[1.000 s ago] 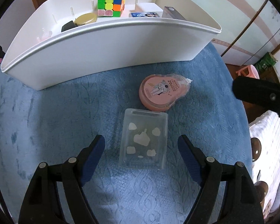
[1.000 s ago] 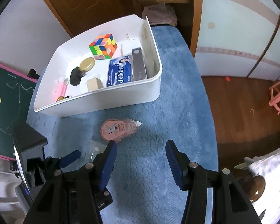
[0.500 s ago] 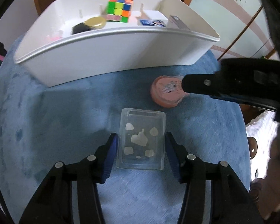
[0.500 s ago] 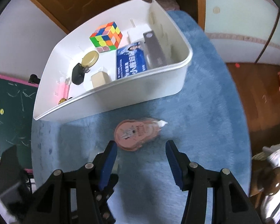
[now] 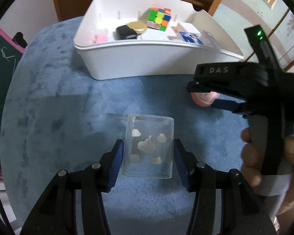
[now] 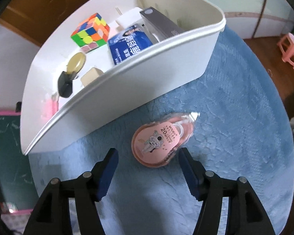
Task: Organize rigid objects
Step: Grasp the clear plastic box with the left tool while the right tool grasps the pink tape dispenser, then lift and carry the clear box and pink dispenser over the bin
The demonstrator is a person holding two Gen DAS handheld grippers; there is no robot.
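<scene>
The left gripper (image 5: 148, 157) is pointing steeply down at the blue table, its blue pads (image 5: 118, 163) pressing both sides of the clear plastic box (image 5: 149, 146). The right gripper (image 6: 148, 169) is also angling steeply downward nearer the table's right edge, its jaws having just been opening and now standing apart around the near end of the pink correction tape (image 6: 161, 141), the right pad just beside it. A hand (image 5: 264, 156) is wrapping the right gripper's handle.
</scene>
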